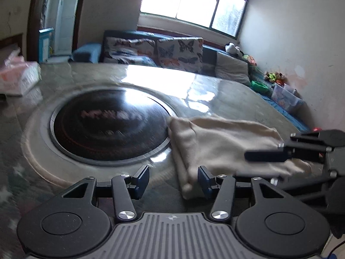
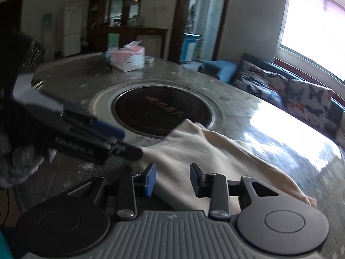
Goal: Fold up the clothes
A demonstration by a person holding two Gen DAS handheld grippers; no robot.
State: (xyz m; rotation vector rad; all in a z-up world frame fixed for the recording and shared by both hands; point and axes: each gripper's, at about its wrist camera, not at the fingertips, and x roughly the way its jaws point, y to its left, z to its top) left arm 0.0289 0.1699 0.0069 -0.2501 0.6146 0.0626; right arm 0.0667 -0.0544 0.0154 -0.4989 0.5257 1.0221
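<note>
One marble table [image 1: 226, 90], one round black hob [image 1: 107, 125] set in its middle. One cream garment [image 1: 220, 144], folded, lying flat beside the hob, one corner overlapping its rim. One tissue pack [image 2: 129, 59] at far edge. Two grippers angled downward: left gripper [image 1: 173, 180] open over garment's near corner; right gripper [image 2: 172, 178] open above the cloth, nothing gripped.

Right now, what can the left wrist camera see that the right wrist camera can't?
Only the left wrist view shows the toys and clear bin along the wall. Only the right wrist view shows the white fridge and glass cabinet. Both show the cream cloth, the round black cooktop in the table, the tissue box and the butterfly cushions.
</note>
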